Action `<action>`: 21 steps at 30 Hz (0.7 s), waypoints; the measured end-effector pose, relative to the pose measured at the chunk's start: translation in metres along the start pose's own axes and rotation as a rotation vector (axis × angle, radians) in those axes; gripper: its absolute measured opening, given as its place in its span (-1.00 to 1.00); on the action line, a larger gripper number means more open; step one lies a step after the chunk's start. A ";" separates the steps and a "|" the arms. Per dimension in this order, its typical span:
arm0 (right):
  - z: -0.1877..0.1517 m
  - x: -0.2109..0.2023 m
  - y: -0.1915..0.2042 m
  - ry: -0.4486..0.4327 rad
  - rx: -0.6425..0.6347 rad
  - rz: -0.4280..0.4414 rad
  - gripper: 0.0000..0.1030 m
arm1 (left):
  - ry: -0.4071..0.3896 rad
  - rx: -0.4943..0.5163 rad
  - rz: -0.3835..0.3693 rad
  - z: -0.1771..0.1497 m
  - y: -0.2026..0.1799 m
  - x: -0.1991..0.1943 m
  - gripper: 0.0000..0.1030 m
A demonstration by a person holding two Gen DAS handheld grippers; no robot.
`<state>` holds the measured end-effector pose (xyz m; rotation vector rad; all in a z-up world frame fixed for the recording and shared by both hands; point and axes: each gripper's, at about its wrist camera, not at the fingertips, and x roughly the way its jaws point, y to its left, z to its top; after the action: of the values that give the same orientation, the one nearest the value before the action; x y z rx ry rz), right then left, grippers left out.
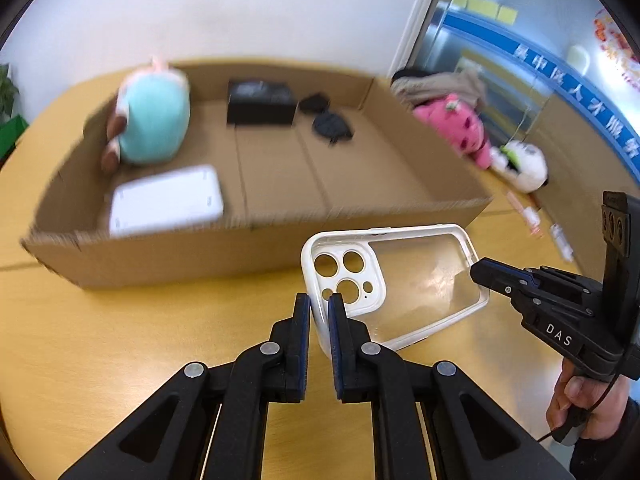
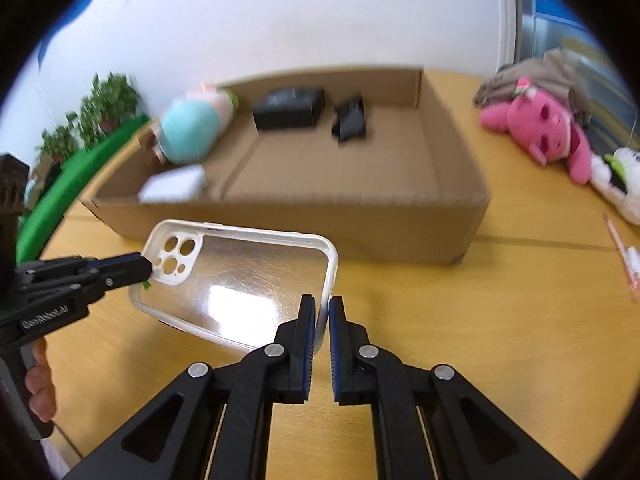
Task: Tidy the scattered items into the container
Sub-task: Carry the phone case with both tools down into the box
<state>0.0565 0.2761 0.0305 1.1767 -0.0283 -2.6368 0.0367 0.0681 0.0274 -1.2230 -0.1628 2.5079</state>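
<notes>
A clear phone case [image 1: 420, 280] with a white rim and camera holes hangs just over the yellow table, in front of the open cardboard box [image 1: 180, 256]. My left gripper [image 1: 319, 304] is shut on the case's rim at the camera-hole end. From the right, my right gripper [image 1: 478, 270] pinches the opposite end. In the right wrist view the right gripper [image 2: 322, 306] is shut on the near corner of the case [image 2: 240, 280]. The left gripper [image 2: 146, 268] clamps the far left end. The box [image 2: 320, 220] lies just beyond.
Inside the box are a teal plush [image 1: 156, 124], a black box [image 1: 260, 102], a small black item [image 1: 328, 120] and a flat white box [image 1: 166, 200]. On the table to the right lie a pink plush [image 2: 540, 128], a white plush [image 2: 616, 180] and small packets [image 2: 628, 264].
</notes>
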 end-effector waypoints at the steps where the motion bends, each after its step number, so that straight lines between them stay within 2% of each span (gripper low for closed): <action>1: 0.007 -0.006 -0.001 -0.015 -0.007 -0.003 -0.88 | -0.016 0.000 -0.007 0.006 -0.001 -0.006 -0.83; 6: 0.045 -0.010 -0.009 -0.049 -0.005 0.012 -0.88 | -0.096 0.050 0.000 0.050 -0.014 -0.025 -0.83; 9: 0.067 -0.001 -0.019 -0.050 0.001 0.022 -0.88 | -0.108 0.060 -0.012 0.073 -0.013 -0.024 -0.83; 17: 0.119 0.025 -0.032 -0.044 0.017 0.029 -0.88 | -0.066 0.042 -0.014 0.130 0.007 0.010 -0.83; 21: 0.140 0.056 -0.032 0.014 0.022 0.033 -0.88 | -0.002 0.018 -0.009 0.152 0.026 0.038 -0.83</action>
<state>-0.0897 0.2817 0.0798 1.1918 -0.0739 -2.6061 -0.1107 0.0643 0.0875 -1.2104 -0.1452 2.4975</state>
